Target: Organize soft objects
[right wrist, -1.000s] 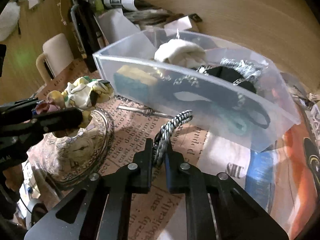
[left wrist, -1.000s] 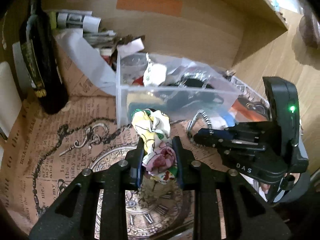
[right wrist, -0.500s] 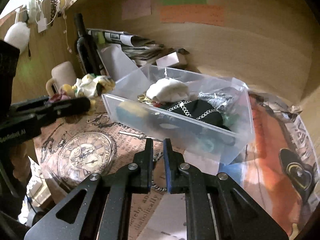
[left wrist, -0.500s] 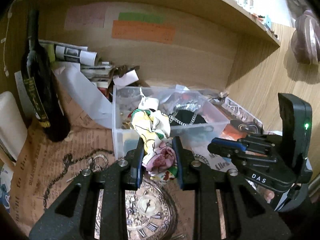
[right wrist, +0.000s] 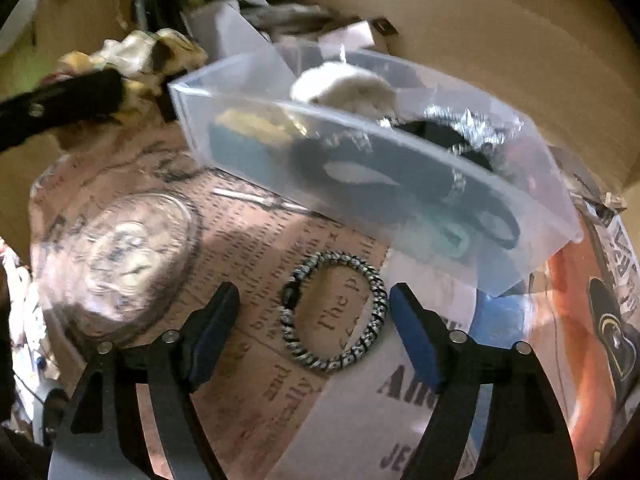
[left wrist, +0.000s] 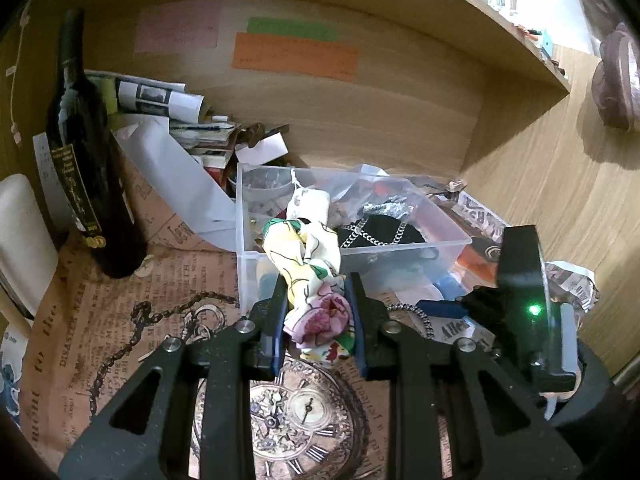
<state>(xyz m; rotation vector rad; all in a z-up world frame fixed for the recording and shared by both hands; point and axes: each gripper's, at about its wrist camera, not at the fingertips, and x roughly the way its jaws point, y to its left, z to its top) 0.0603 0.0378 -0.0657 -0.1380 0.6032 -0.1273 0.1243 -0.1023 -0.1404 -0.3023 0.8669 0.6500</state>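
Clear plastic bin (left wrist: 404,246) crowds ahead of the left hand-held gripper (left wrist: 316,320) gripping floral cloth (left wrist: 310,276); the right hand-held gripper (right wrist: 314,324) gapes around a braided ring (right wrist: 334,316).

1. The right gripper (right wrist: 314,322), clamped shut a moment ago, now stands wide open.
2. The braided hair tie (right wrist: 334,312), earlier pinched upright, now lies flat on the newspaper-print mat (right wrist: 256,248).

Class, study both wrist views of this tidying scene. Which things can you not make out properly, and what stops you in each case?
- Lower contents of the clear bin, left wrist view: frosted wall and the floral cloth in the left gripper cover them.
- Clock print, right wrist view: motion blur.
- Writing on the orange note, left wrist view: too small.
- Hair tie, left wrist view: mostly behind the jaws.
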